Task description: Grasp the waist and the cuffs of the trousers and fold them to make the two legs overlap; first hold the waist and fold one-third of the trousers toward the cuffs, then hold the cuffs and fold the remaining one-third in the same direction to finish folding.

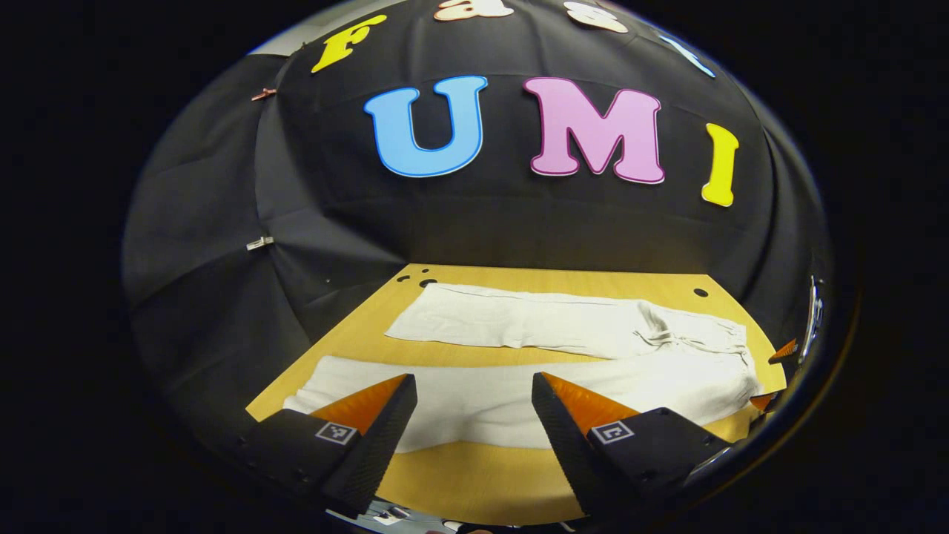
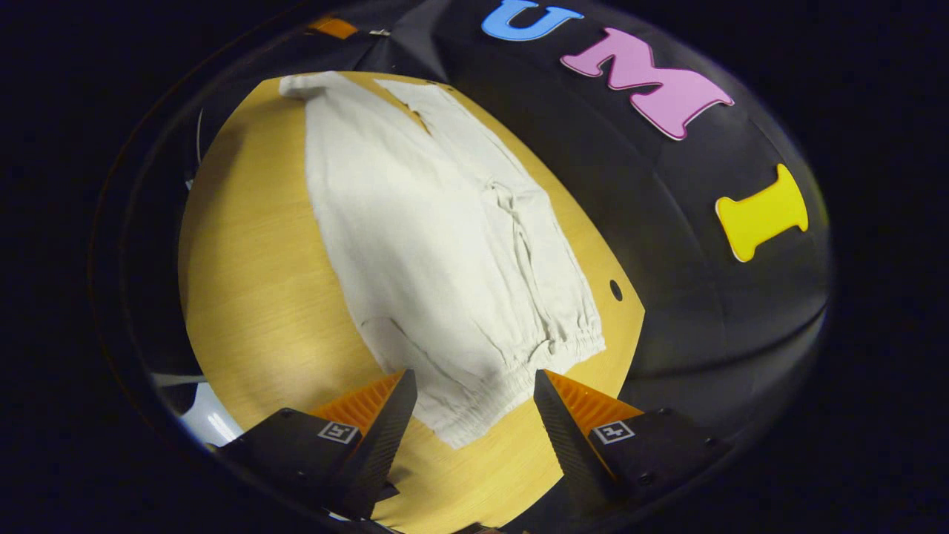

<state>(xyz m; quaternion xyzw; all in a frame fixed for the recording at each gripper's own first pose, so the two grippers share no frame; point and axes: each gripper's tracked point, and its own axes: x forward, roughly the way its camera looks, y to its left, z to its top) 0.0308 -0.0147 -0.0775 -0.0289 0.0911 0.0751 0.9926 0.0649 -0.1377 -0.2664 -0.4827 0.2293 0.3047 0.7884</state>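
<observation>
Left gripper [image 1: 474, 415] wide, holding nothing, hovers over near desk [image 1: 460, 475] edge; near leg [image 1: 474, 415] just ahead, crosswise. Right gripper [image 2: 474, 411] wide, empty, straddles waist [image 2: 489, 386] corner. Trousers [image 2: 437, 245] flat on desk, legs spread apart, long axis along desk from waist at right end to cuffs [image 1: 326, 386] at left. Right gripper nearer waist, left nearer cuffs. Far leg [image 1: 519, 319] by back edge
</observation>
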